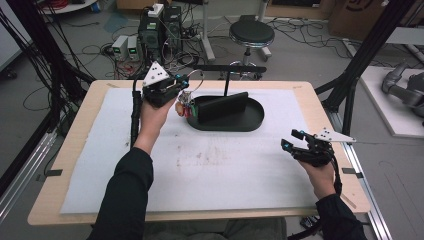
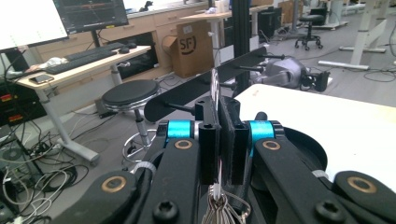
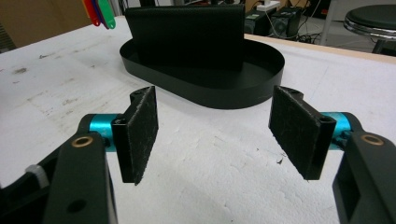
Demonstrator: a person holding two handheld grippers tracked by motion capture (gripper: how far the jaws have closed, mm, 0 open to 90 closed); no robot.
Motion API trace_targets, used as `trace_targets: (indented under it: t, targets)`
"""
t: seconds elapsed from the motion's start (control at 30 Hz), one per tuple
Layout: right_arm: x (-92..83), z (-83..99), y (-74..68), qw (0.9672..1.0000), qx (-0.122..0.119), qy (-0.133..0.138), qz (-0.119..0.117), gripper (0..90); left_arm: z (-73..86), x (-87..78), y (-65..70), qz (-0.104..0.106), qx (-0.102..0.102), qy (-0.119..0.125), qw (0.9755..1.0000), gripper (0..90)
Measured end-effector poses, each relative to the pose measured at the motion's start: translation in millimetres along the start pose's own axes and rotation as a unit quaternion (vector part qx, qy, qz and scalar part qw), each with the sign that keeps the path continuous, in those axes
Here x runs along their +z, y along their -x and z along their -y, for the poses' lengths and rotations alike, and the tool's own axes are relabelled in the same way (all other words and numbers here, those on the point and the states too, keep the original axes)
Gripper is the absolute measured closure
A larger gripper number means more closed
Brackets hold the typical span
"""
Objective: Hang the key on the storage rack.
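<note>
Your left hand-held gripper (image 1: pixel 186 80) is clenched on a thin silver metal key ring (image 2: pixel 215 86): in the left gripper view the ring stands on edge, pinched between the two black padded jaws, with its upper arc rising above them and a cluster of smaller wire rings (image 2: pixel 219 207) hanging below. In the high view, a bunch of coloured plastic key tags (image 1: pixel 184 107), red, green and orange, dangles just under that hand-held gripper, off the table surface and just beside the near left end of the black oval tray (image 1: pixel 255 120). In the right gripper view the tags (image 3: pixel 99 12) show at the top left, beyond the tray (image 3: pixel 261 84).

Inside the tray stands a black rectangular block (image 1: pixel 222 106), upright on its long edge, just to the right of your left hand-held gripper. Behind the tray and ahead of the jaws, a black horizontal bar with short pegs (image 2: pixel 205 88) sits on a thin post.

Your right hand-held gripper (image 1: pixel 294 140) is released; its felt-faced jaws stand wide apart with nothing between them, hovering over the white foam mat (image 1: pixel 225 170) that covers the wooden table (image 1: pixel 75 145). It is well apart from the tray, which lies ahead of its jaws.

Beyond the table's far edge, ahead of your left hand-held gripper, stands a round black stool (image 1: pixel 251 34) on the floor, among loose cables (image 1: pixel 95 50).
</note>
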State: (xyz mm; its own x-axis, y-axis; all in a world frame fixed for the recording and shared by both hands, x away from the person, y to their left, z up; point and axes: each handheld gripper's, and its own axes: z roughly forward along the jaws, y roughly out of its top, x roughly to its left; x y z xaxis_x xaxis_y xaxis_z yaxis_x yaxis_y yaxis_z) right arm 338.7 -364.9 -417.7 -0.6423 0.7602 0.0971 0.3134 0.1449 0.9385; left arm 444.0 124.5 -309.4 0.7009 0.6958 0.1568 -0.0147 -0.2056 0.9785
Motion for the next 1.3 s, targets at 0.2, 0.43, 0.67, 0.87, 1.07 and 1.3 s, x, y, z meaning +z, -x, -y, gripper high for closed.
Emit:
trace_targets:
  t: [0.2, 0.43, 0.67, 0.87, 1.07, 1.3]
  targets:
    - [-0.1, 0.1, 0.4, 1.0000, -0.001, 0.000, 0.001, 33.6, 5.6, 7.9, -5.9, 0.004, -0.005, -0.005, 1.0000, 86.2]
    - [-0.7, 0.5, 2.0, 1.0000, 0.001, -0.001, 0.001, 33.6, 10.4, 15.4, -8.7, 0.007, -0.014, -0.005, 0.9999, 86.2]
    - [-0.8, 0.6, 1.8, 1.0000, 0.002, -0.001, 0.001, 33.6, 10.9, 24.8, -10.3, 0.007, -0.013, -0.012, 0.9998, 86.2]
    - [-1.0, 0.7, 2.5, 1.0000, 0.001, 0.000, 0.002, 33.6, 12.4, 29.6, -11.0, 0.004, -0.011, -0.018, 0.9998, 86.1]
    - [-1.6, 0.8, 2.5, 1.0000, 0.002, -0.001, 0.002, 33.6, 15.6, 31.4, -13.7, -0.003, -0.012, -0.027, 0.9996, 86.0]
    - [-1.8, 0.8, 2.6, 1.0000, 0.001, -0.001, 0.002, 33.6, 19.4, 33.1, -17.1, -0.011, -0.012, -0.033, 0.9993, 85.9]
